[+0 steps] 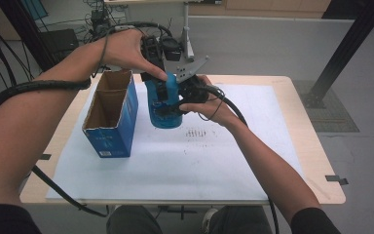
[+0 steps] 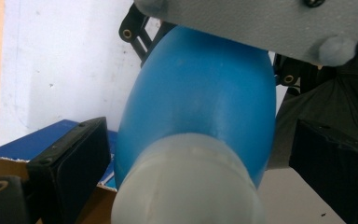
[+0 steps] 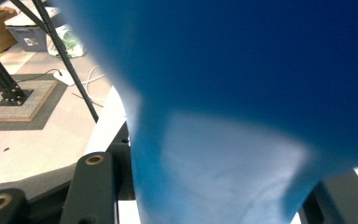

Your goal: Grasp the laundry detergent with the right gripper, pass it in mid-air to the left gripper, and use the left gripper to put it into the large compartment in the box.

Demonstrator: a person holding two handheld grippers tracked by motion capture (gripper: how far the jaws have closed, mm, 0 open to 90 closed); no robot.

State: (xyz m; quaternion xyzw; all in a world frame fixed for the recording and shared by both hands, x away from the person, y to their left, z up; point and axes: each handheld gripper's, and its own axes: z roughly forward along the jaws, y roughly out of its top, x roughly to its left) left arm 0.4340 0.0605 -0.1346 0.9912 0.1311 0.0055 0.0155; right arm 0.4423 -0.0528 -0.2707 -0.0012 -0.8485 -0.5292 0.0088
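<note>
A blue bottle (image 1: 166, 118) hangs above the white sheet, held from the right by my right gripper (image 1: 168, 108), whose jaws are shut on its body. In the right gripper view the bottle (image 3: 242, 84) fills the space between that gripper's (image 3: 214, 191) black jaws. My left gripper (image 1: 158, 87) comes down on the bottle's top end. In the left gripper view the bottle (image 2: 200, 93) and its white cap (image 2: 186, 186) sit between the left gripper's (image 2: 200, 177) jaws. A narrow gap shows on each side, so the jaws stand open.
An open blue cardboard box (image 1: 111, 122) stands upright on the white sheet (image 1: 175, 165), just left of the bottle; its edge (image 2: 51, 137) shows below the left jaw. Black frame posts and cables stand beyond the table's far side.
</note>
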